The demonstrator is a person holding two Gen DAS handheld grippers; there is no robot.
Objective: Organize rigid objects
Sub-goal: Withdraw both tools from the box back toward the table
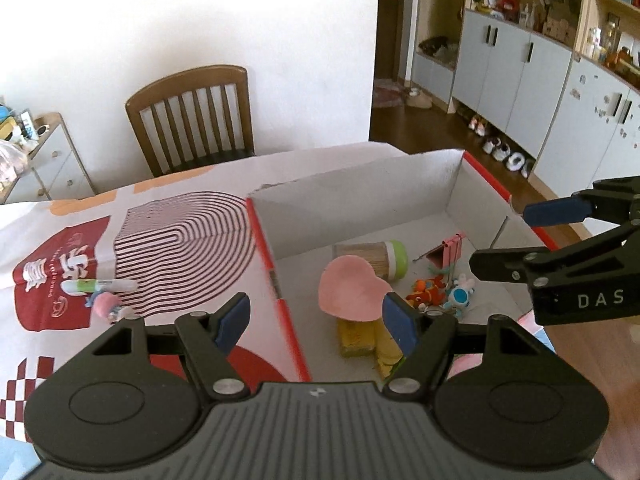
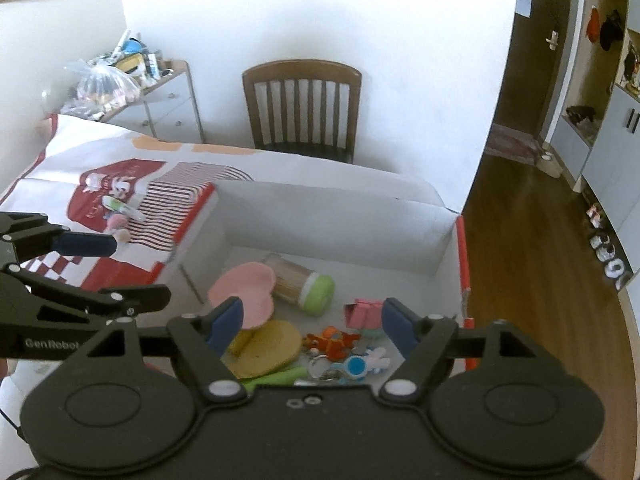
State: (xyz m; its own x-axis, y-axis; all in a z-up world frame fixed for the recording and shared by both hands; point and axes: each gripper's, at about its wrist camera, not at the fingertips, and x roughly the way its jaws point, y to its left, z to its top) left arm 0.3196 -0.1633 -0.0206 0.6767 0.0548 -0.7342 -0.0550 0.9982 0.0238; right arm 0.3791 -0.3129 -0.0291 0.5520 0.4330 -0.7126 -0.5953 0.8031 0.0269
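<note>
Hovering both tools over the open white box [image 2: 340,216] with red edges, which sits on the patterned tablecloth [image 1: 52,308]. My left gripper [image 1: 316,322] has its blue pads spread apart with nothing between them; it hangs above the box's left wall. My right gripper [image 2: 312,326] also stands open and empty, over the box's near end.

Inside the box: a pink heart-shaped piece [image 1: 352,290] lying partly over a yellow piece [image 2: 268,346]; a toothpick jar with green lid [image 2: 302,284] tipped on its side just behind the heart; a pink binder clip [image 1: 446,252]; an orange figure [image 2: 330,342]; a blue-and-white figure keychain [image 2: 362,364]; a green stick-shaped item [image 2: 276,376] at the near edge.

Outside, on the cloth left of the box: a green-and-white marker [image 1: 98,285] and, just beside it, a small pink toy [image 1: 108,304]. A wooden chair [image 2: 302,110] stands behind the table.
</note>
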